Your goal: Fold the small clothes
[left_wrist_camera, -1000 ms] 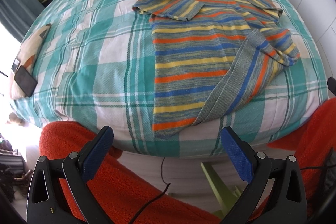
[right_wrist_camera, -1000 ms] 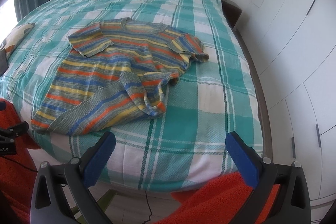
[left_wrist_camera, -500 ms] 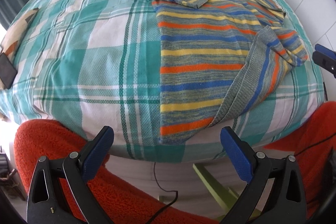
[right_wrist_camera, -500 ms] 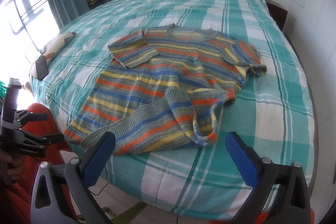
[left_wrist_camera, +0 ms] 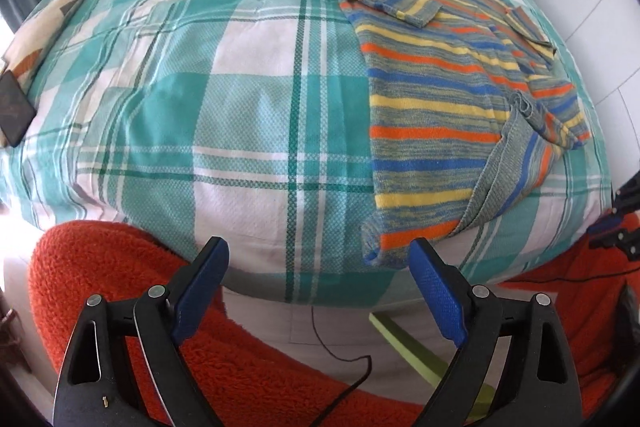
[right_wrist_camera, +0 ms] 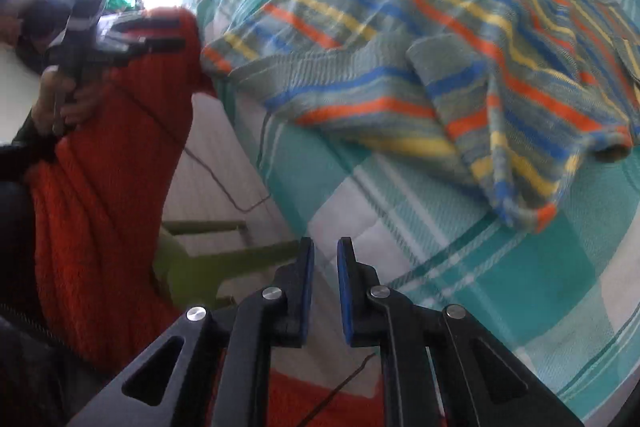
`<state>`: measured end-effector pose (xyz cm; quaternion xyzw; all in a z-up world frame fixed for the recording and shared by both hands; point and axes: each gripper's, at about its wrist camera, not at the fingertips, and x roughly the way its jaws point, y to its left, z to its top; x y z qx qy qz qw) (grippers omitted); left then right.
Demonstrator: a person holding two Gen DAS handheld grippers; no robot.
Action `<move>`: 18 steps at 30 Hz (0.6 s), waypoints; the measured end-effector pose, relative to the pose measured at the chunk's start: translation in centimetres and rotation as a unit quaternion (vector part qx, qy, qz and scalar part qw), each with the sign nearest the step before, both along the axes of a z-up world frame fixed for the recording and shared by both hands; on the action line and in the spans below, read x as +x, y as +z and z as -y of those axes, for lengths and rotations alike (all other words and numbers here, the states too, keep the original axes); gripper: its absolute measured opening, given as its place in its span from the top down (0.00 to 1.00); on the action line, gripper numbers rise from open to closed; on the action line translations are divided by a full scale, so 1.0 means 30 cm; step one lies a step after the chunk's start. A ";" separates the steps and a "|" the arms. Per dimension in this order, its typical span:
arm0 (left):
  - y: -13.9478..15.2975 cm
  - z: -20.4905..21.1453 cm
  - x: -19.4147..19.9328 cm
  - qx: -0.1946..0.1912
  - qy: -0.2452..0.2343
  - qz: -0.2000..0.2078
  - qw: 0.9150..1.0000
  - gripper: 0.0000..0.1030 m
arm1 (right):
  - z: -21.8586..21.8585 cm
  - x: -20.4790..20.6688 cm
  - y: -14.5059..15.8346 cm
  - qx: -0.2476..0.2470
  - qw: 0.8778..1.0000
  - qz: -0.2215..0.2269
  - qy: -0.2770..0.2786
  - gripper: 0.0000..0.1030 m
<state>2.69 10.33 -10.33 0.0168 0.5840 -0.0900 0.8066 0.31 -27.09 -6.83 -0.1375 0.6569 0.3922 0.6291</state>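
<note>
Here, knitted striped sweater (left_wrist_camera: 440, 115), part-folded, on checked woven bedspread (left_wrist_camera: 240, 107)

no readable text anywhere right now: nothing legible on the striped sweater (left_wrist_camera: 448, 115), the checked bedspread (left_wrist_camera: 240, 107), or the dark phone (left_wrist_camera: 14, 109) lying at the bed's edge.

A knitted, matt striped sweater (left_wrist_camera: 436, 99) is seen on a woven, checked bedspread (left_wrist_camera: 240, 99) of slightly rough cloth. A fleecy orange garment (left_wrist_camera: 120, 291) looks coarse. The left tongs (left_wrist_camera: 318, 279) are made of matt black plastic, with textured blue pads (left_wrist_camera: 436, 291) and shiny metal rivets.
</note>
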 end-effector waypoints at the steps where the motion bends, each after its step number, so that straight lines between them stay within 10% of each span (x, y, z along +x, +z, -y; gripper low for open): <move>1: -0.005 -0.006 0.015 -0.002 0.001 -0.002 1.000 0.10 | 0.022 -0.056 0.006 -0.015 1.000 -0.005 0.010 0.88; 8: -0.159 0.087 0.129 -0.024 0.010 -0.064 0.998 0.18 | 0.240 0.024 0.123 0.037 0.965 0.079 -0.246 0.70; 14: -0.196 0.153 0.098 -0.017 -0.026 -0.069 0.997 0.22 | 0.084 0.306 0.057 0.012 0.964 0.155 -0.216 0.57; 18: -0.151 0.090 0.049 -0.029 0.000 -0.058 0.998 0.22 | 0.053 0.367 -0.075 -0.017 0.979 0.091 -0.184 0.91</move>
